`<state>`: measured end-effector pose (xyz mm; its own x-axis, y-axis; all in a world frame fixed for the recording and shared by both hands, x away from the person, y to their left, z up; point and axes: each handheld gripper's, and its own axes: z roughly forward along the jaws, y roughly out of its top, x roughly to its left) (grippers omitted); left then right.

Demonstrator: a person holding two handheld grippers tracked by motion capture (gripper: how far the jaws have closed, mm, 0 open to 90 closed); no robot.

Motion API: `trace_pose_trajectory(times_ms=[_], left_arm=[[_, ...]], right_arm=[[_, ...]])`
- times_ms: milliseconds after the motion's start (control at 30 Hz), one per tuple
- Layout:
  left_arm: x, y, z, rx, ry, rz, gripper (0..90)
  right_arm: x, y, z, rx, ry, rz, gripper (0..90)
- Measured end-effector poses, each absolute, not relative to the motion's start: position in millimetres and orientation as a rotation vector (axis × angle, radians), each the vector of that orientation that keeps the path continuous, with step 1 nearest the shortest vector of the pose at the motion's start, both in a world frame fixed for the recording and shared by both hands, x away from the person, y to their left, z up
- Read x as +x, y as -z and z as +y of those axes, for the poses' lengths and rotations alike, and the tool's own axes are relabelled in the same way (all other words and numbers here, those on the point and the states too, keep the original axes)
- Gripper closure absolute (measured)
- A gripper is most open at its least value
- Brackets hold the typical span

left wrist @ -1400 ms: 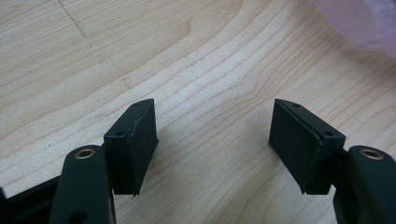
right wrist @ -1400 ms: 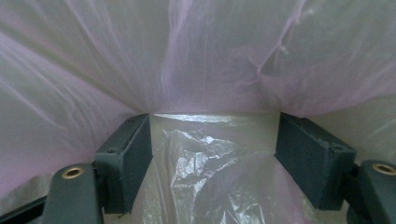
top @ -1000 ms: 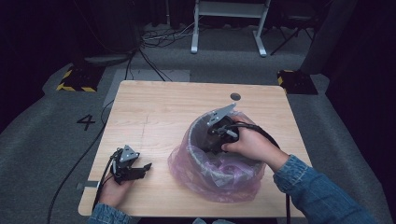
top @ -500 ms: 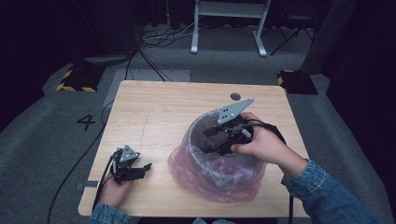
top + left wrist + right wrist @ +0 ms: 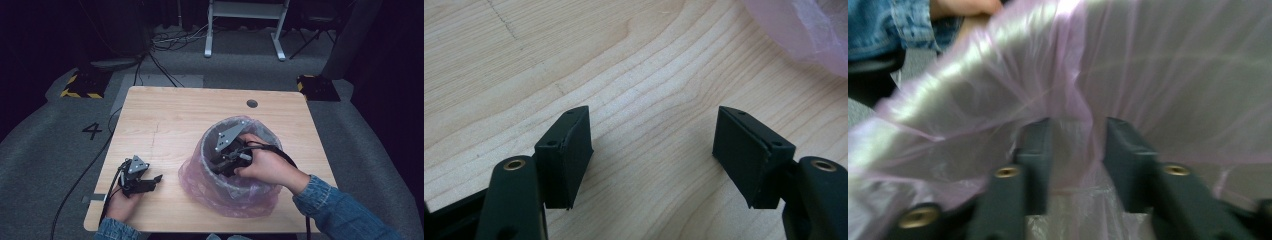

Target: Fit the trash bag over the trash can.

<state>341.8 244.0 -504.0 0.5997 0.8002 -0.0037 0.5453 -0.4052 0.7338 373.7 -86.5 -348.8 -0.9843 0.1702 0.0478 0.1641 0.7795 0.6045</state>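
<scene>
The pink bag (image 5: 235, 195) already lines the bin (image 5: 212, 137); the right claw (image 5: 1075, 150), just closing, pinches its film inside, smoothing left.

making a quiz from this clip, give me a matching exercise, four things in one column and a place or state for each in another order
Things:
1. left gripper
2. right gripper
3. pink bag
4. grey bin

Places or states:
A. lines the bin and spills over its rim
B. jaws wide apart, nothing between them, near the table's front left corner
C. stands on the table's right half
D. down inside the bin, jaws just closing, film between them

Pairs: 1-B, 2-D, 3-A, 4-C
</scene>
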Motion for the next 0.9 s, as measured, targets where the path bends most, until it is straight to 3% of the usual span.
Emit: trace_pose_trajectory(times_ms=[33,100,533,700,900], left_arm=[[341.8,504.0,244.0,2.113,-0.458,1.059,31.8],[341.7,504.0,244.0,2.113,-0.458,1.060,31.8],[341.8,504.1,243.9,2.111,-0.456,1.063,31.7],[341.8,504.1,243.7,2.110,-0.454,1.065,31.6],[342.0,504.1,243.6,2.110,-0.453,1.065,31.5]], right_arm=[[372.6,351.4,-84.8,0.255,-0.981,2.961,77.9],[369.9,354.6,-81.3,0.210,-0.937,2.973,89.8],[378.5,383.5,-74.2,0.284,-0.676,3.077,90.0],[382.4,371.9,-82.4,0.339,-0.821,3.031,67.0],[384.6,314.3,-113.5,0.416,-1.048,2.836,59.0]])
